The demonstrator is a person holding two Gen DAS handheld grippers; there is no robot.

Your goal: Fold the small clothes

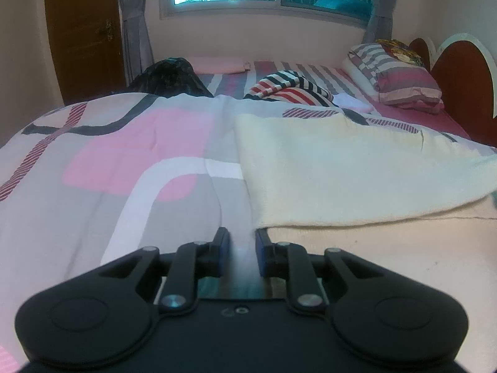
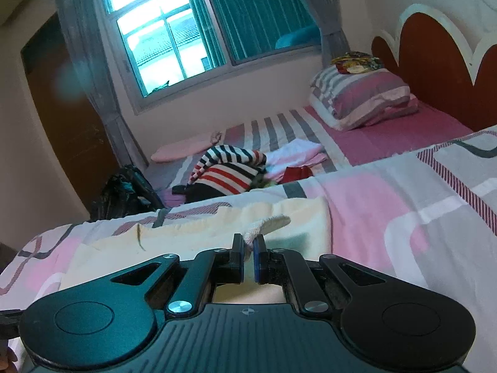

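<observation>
I see the cream cloth (image 1: 357,168) lying on the patterned quilt (image 1: 108,161), part folded. My right gripper (image 2: 248,244) pinches 1 corner; my left gripper (image 1: 242,236) gapes narrowly, empty, beside its near-left corner. It looks soft, light, floppy, so I'd grip corners.

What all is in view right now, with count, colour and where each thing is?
cream garment: one, cream, partly folded on the quilt, a corner pinched by the right gripper
quilt: one, grey, pink and white, covering the near bed
striped clothes: one pile, red, white and navy, mid-bed beyond the quilt
pillow: one, pink and grey stripes, by the headboard
headboard: one, red-brown with white trim, right
black bag: one, far left of the bed
window: one, far wall
left gripper: black, open, at the garment's near corner
right gripper: black, shut on cream fabric
</observation>
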